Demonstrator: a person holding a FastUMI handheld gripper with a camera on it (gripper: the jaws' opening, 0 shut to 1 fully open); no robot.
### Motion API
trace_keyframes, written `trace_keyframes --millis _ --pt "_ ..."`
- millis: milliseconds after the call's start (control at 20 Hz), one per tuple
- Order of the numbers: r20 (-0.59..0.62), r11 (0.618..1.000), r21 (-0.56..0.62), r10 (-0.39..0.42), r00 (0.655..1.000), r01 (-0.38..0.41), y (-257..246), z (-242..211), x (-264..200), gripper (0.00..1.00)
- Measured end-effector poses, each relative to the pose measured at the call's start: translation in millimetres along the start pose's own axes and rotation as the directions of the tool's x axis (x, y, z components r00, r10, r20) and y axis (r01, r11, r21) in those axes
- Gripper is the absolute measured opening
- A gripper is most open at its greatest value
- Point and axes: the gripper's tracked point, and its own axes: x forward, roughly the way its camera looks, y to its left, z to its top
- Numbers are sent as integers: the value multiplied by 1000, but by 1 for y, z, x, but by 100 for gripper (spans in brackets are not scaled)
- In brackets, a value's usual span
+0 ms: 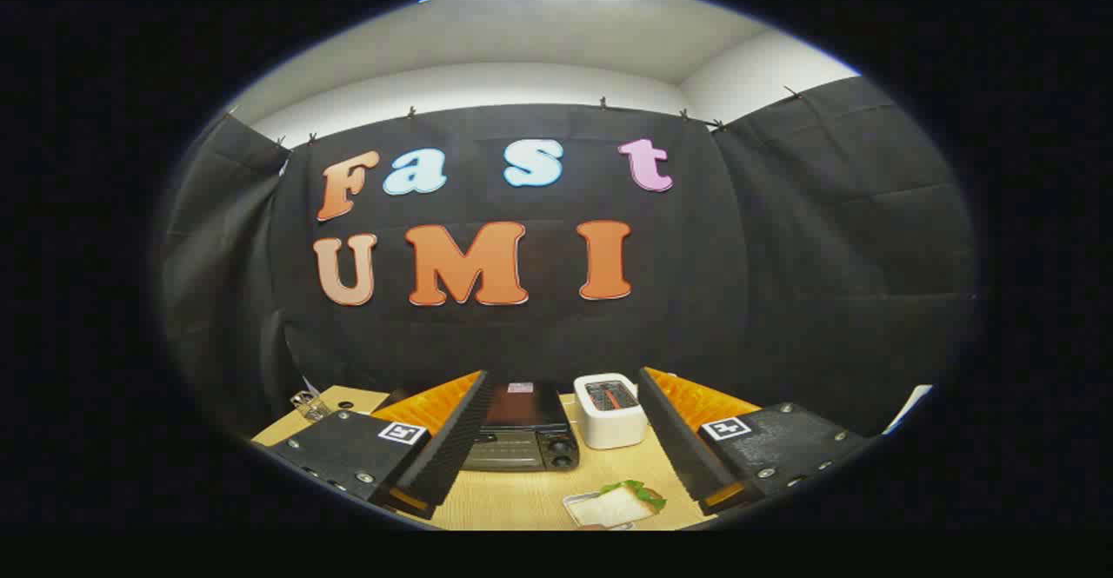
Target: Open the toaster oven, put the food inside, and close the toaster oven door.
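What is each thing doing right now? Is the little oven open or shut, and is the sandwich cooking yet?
toaster oven: door shut, standing on the table ahead of the fingers.
sandwich: not cooking yet, lying on its tray on the table, outside the oven.
tray: flat on the table, holding the sandwich.
white toaster: upright beside the oven, nothing sticking out of its slots.
gripper: open, fingers spread wide, holding nothing.

toaster oven (522,439) and white toaster (610,410) standing side by side ahead, open tool (556,439) clear, bare table (513,495) before them
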Motion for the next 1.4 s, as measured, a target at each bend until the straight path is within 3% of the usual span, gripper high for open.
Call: trace_keyframes --millis 950,1400 --pt "-9 1000 17 13 1000 -13 16 -15 15 99" --pt "-86 988 110 114 990 -105 90 -67 58 99"
